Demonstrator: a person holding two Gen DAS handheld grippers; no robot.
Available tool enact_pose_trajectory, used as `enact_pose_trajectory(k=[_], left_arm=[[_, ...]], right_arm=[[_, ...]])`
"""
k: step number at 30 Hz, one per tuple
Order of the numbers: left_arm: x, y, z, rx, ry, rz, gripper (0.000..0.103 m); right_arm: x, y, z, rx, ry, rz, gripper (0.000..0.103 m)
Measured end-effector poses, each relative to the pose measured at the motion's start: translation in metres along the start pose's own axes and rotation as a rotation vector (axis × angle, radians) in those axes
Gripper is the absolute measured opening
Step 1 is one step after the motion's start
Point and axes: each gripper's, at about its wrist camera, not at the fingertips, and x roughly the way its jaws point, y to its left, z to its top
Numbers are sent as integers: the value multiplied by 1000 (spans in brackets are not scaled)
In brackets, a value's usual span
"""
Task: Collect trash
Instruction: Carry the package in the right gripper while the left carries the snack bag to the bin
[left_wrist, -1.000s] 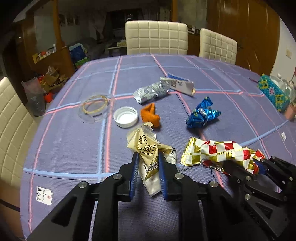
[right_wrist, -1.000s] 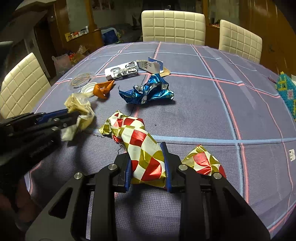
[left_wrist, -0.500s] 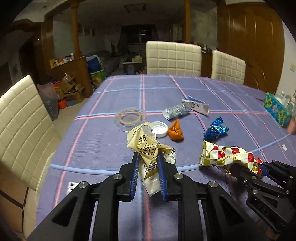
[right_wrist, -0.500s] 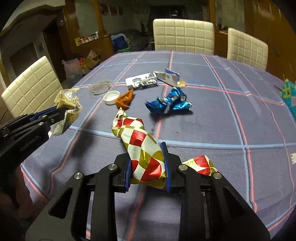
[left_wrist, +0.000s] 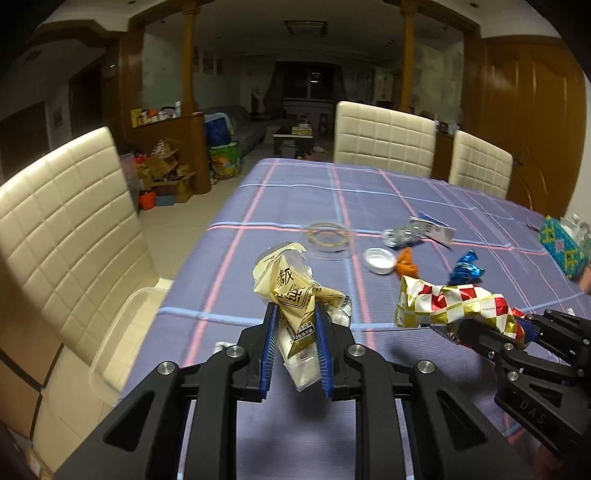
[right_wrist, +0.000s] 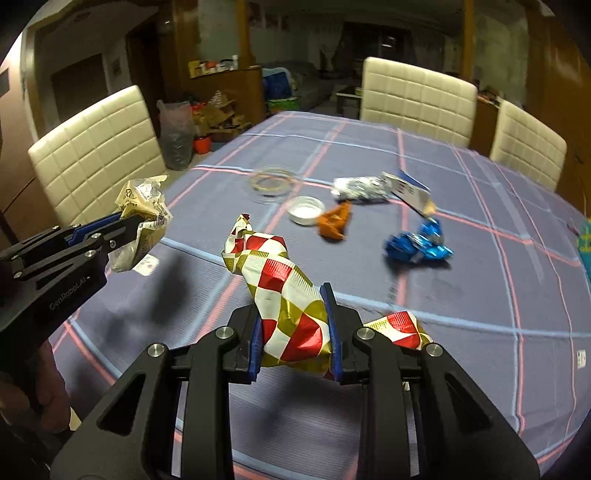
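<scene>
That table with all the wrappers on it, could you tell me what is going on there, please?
A person is collecting trash with two handheld grippers. The left gripper is shut on a crumpled yellow wrapper, and the right gripper is shut on a red, white and gold checkered wrapper; both are held above the table. On the cloth lie a blue foil wrapper, an orange scrap, a white cap, a clear lid and a silver wrapper.

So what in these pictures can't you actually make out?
- Left wrist view: the yellow wrapper has its lower print hidden between the left tool fingers.
- Left wrist view: the clear plastic bin on the chair; its contents are blurred.
- Right wrist view: the checkered wrapper has its tail hidden behind the right tool.
- Right wrist view: the blue foil wrapper is motion-blurred.
</scene>
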Motion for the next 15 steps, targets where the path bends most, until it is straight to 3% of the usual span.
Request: enact_pose_trajectory(k=[15], left_arm=[[6, 87, -10, -140, 27, 80, 20]], right_arm=[[29, 83, 35, -125, 9, 96, 29]])
